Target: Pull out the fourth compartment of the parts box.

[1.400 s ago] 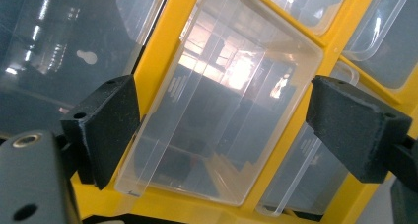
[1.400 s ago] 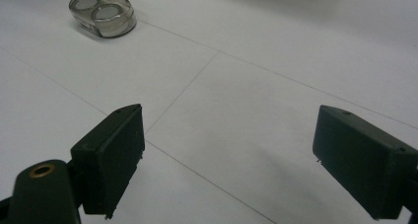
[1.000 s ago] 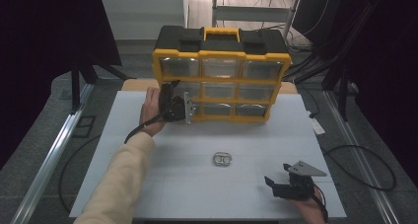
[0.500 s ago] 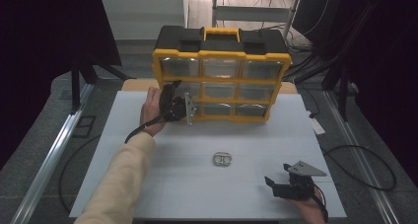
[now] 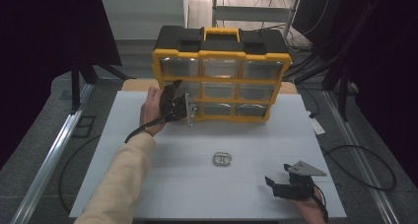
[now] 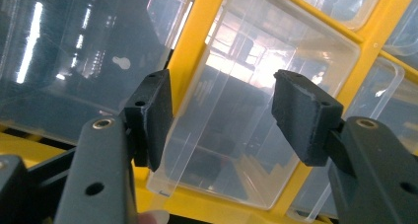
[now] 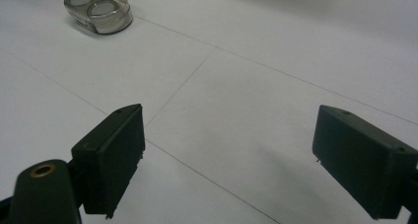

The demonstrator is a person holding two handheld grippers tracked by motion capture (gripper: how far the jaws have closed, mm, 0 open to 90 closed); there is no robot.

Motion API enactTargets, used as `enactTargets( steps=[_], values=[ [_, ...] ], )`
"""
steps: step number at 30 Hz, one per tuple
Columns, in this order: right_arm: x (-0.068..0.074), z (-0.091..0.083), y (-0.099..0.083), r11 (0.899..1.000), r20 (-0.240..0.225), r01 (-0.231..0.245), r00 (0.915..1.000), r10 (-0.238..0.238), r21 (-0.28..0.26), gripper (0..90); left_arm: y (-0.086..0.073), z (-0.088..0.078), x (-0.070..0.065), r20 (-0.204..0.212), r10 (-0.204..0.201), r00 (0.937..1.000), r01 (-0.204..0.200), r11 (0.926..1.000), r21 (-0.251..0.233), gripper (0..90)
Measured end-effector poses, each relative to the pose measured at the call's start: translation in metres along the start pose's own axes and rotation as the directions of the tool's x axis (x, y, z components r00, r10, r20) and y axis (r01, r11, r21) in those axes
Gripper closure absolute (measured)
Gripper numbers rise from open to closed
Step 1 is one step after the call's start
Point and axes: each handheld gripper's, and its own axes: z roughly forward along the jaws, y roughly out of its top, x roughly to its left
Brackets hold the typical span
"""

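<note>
A yellow and black organizer (image 5: pixel 222 81) with clear drawers stands upright at the back of the white table (image 5: pixel 148 184). A hand holds my left gripper (image 5: pixel 180 105) against its left column. In the left gripper view my left gripper (image 6: pixel 222 110) straddles a clear plastic drawer (image 6: pixel 246 76). Its jaws have just been closing, with the drawer between them. The left pad sits at the drawer's edge and the right pad (image 6: pixel 305 115) stands off it. My right gripper (image 5: pixel 277 174) rests low at the front right, open (image 7: pixel 226 155) over bare table.
A small clear two-well case (image 5: pixel 224 159) lies on the table's middle, ahead and to the left of my right gripper (image 7: pixel 98 9). Metal rails and cables run along both sides of the table. A sleeved forearm (image 5: pixel 123 179) crosses the front left.
</note>
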Motion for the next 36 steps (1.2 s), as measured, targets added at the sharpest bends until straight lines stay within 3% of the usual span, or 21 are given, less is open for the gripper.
enactTargets(
  steps=[11, 22, 36],
  values=[
    [-0.0002, 0.0, -0.0001, 1.0, 0.002, -0.001, 1.0, 0.001, 0.001, 13.2, 0.0002, -0.0007, -0.0022, -0.017, 0.02, 0.9997, -0.02, 0.9998, -0.008, 48.3],
    [-0.0005, 0.0004, -0.0004, 1.0, 0.004, -0.002, 1.0, 0.002, 0.006, 13.3, -0.0003, -0.0004, -0.0014, -0.027, 0.01, 0.9996, -0.01, 0.9999, -0.006, 52.3],
    [-0.0006, 0.0002, -0.0005, 1.0, 0.006, -0.003, 1.0, 0.003, 0.007, 13.2, -0.0009, -0.0013, -0.0008, -0.064, 0.007, 0.9979, -0.008, 0.9999, -0.01, 65.3]
  ],
)
